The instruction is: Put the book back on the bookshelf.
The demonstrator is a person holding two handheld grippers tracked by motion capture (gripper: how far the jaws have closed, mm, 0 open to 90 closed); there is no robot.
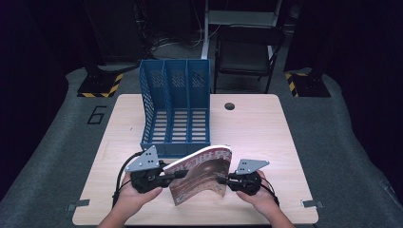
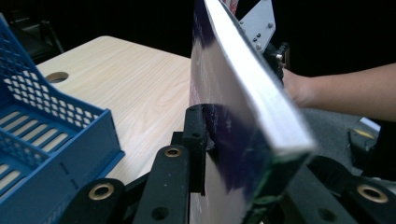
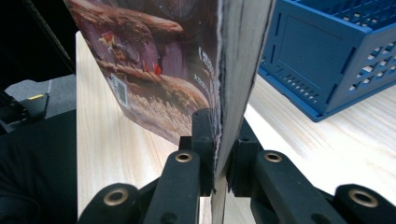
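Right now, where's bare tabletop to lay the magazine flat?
Free: right of the blue three-slot plastic file rack, around the round cable hole; also the strip left of it. Crowded: front edge, where both grippers hold the brown-covered magazine.

The worktop (image 1: 256, 128) was lit evenly from above in the high view, while the surrounding room was left almost black, with a faint purple cast. Only soft, short shadows were cast beside the blue file rack (image 1: 176, 109). In the left gripper view, glare was seen along the magazine (image 2: 252, 93) edge, and its near end was blurred. In the right gripper view, the cover was rendered sharply, though the nearest page edges were softened.
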